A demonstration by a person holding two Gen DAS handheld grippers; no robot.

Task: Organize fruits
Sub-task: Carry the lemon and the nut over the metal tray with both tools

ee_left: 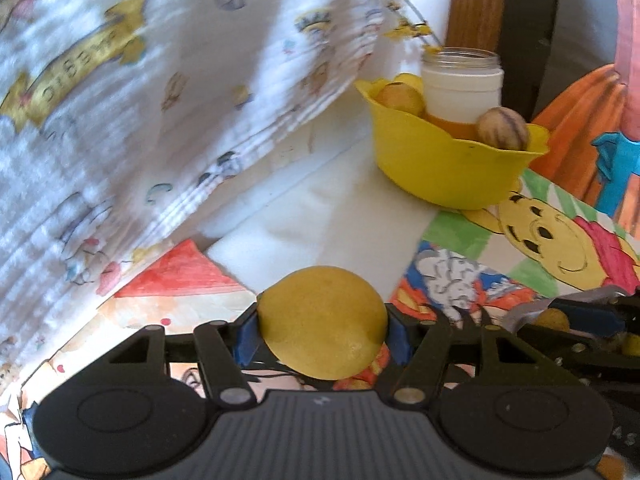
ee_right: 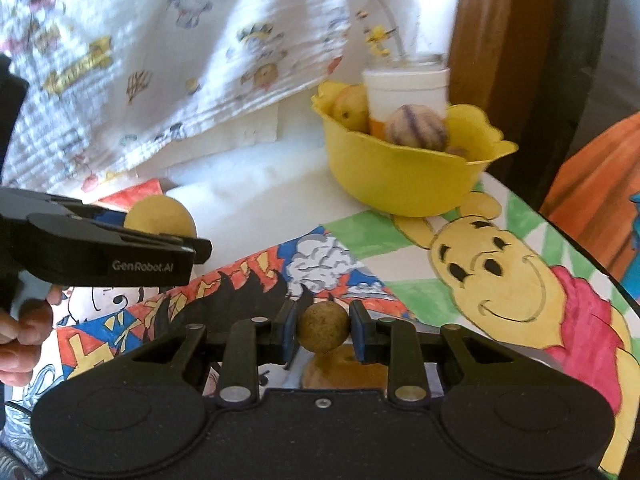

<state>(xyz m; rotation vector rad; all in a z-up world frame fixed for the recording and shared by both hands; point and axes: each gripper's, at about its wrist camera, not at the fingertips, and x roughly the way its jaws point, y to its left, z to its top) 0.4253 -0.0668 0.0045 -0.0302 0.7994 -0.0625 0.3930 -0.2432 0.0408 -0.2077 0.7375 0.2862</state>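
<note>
My left gripper is shut on a large yellow fruit, held above the table. In the right wrist view the same gripper comes in from the left with that yellow fruit. My right gripper is shut on a small round brown fruit. Ahead stands a yellow bowl holding a striped round fruit, a yellow-brown fruit and a white jar. Another brownish fruit lies on the table under my right gripper.
The table carries coloured cartoon drawings and a white sheet. A printed white cloth hangs at the back left. A wooden post stands behind the bowl. A person's hand grips the left tool's handle.
</note>
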